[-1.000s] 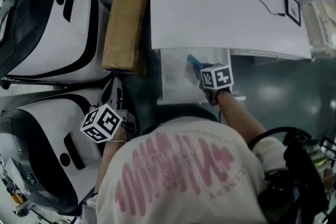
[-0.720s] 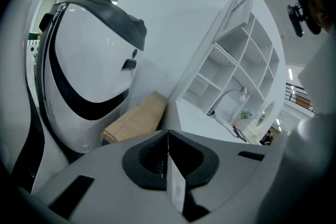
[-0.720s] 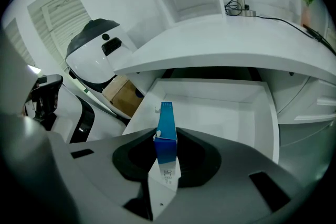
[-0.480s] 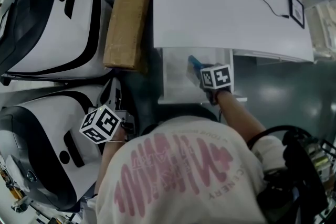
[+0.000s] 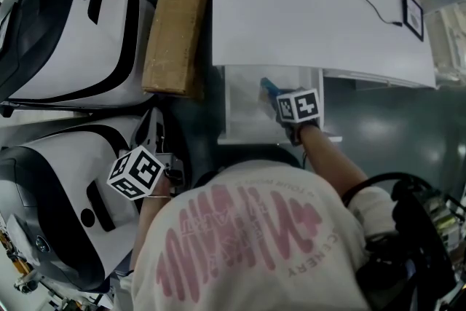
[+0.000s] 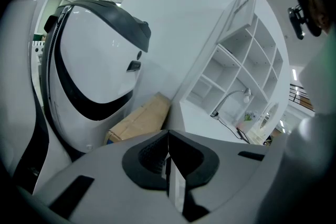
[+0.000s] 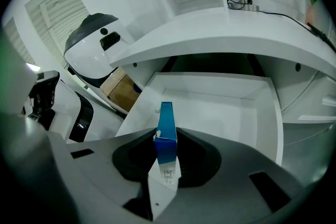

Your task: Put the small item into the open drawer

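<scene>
currently two large white-and-black machines are standing at the left of the head view, the upper machine (image 5: 65,33) lying beyond the lower machine (image 5: 51,193). a white desk (image 5: 313,18) is filling the upper right, with a black cable (image 5: 368,0) running across its top. a white shelf unit (image 6: 247,60) is rising behind the desk in the left gripper view. a long cardboard box (image 5: 175,25) is lying between the upper machine and the desk's left edge. an open drawer (image 5: 244,109) is projecting from under the desk's front edge toward the person, its white floor showing bare in the right gripper view. the right gripper (image 7: 166,168) is pointing steeply down over the drawer, its jaws standing narrow and pressing on both sides of a small blue box (image 7: 166,128). the box is standing upright between the jaws, its top end reaching past the fingertips, above the drawer's floor near the drawer's left wall and not resting on it. the left gripper (image 6: 169,165) is hovering beside the lower machine, well apart from the drawer, with its jaws closed together on nothing.
</scene>
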